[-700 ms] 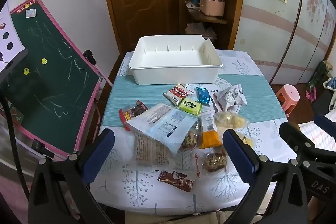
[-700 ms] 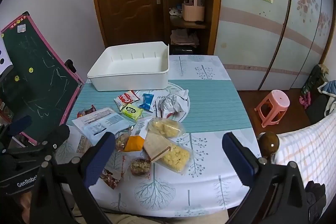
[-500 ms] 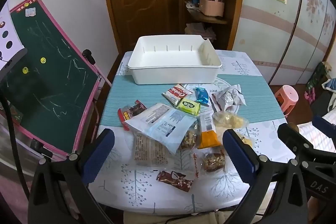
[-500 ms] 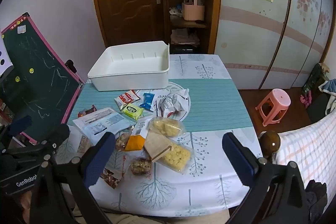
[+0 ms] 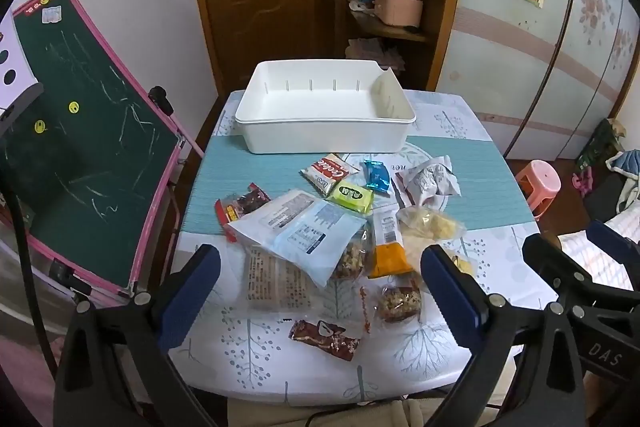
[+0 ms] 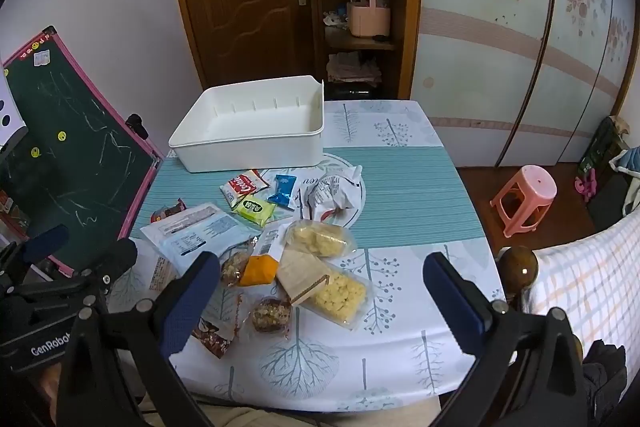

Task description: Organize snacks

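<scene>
Snacks (image 5: pixel 320 235) – beyond left gripper (image 5: pixel 320 301), untouched

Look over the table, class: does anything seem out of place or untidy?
Yes. The white bin holds nothing, while every snack lies loose in an overlapping heap in front of it. One white wrapper looks crumpled, perhaps already opened. Nothing appears spilled.

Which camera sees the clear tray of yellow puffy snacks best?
The right wrist view shows the clear plastic tray of yellow puffed snacks best, lying whole in the open between the spread fingers. In the left wrist view the right-hand finger pad hides nearly all of it; only a yellow corner peeks out.
</scene>
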A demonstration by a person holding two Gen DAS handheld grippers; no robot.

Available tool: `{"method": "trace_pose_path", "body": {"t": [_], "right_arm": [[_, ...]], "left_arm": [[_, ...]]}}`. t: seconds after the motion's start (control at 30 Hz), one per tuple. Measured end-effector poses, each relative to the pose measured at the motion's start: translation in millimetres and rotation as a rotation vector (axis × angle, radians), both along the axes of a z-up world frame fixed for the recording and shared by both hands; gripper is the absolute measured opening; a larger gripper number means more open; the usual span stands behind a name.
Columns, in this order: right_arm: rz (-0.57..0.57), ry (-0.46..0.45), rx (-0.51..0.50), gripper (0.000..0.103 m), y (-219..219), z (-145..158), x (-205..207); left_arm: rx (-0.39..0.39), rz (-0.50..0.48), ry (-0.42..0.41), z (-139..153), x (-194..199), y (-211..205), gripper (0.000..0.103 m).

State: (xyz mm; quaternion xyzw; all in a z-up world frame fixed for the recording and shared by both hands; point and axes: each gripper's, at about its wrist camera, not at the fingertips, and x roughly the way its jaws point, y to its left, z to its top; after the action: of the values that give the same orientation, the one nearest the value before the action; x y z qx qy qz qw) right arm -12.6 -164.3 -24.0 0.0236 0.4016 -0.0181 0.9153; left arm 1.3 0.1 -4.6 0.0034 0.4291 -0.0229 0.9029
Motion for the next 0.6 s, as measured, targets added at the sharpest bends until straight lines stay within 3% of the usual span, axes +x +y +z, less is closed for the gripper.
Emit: {"method": "trace_pose_path", "body": {"t": [0.6], "right_arm": [[0.000, 0.003, 0.009, 0.103, -0.3, -0.2, -1.2]], "left_arm": [[-0.017, -0.006, 0.024, -5.4, 1.5, 2.1, 0.099]]}}
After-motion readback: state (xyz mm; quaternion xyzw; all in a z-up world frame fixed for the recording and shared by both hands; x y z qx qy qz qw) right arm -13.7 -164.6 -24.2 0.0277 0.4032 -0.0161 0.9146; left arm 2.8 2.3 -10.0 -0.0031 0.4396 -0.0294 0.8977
